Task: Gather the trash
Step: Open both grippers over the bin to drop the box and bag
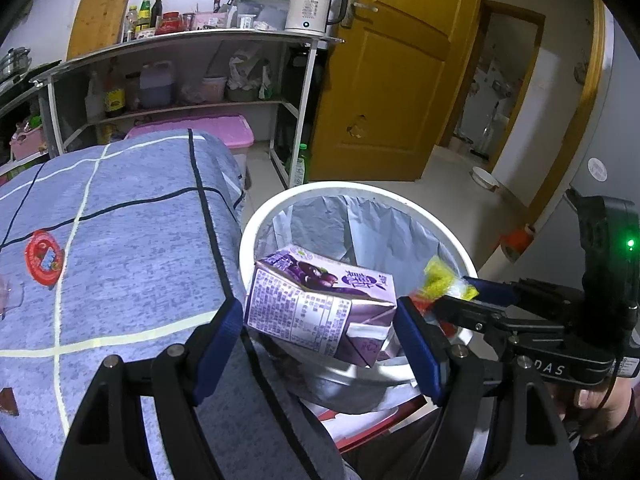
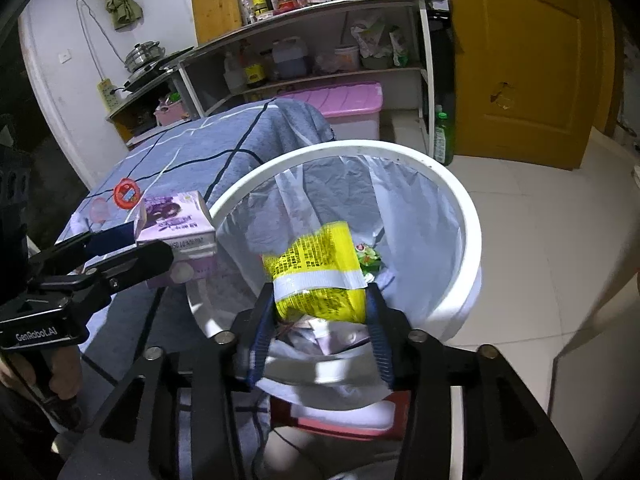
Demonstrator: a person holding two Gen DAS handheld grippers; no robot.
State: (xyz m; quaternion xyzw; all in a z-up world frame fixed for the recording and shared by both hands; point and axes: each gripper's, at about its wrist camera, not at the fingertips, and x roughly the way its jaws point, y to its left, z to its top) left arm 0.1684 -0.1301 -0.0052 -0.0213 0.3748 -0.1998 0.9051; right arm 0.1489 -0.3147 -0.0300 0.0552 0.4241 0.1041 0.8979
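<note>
My left gripper is shut on a purple drink carton, held tilted over the near rim of a white trash bin lined with a pale bag. In the right wrist view the same carton hangs at the bin's left edge. My right gripper is over the bin mouth with a yellow packet between its blue pads. The packet's top is blurred and small gaps show at its sides, so the pads look off it. A green wrapper lies inside the bag.
A table under a blue checked cloth stands left of the bin, with a red round lid on it. Behind are a metal shelf with bottles and a kettle, a pink box and a yellow door. Tiled floor lies to the right.
</note>
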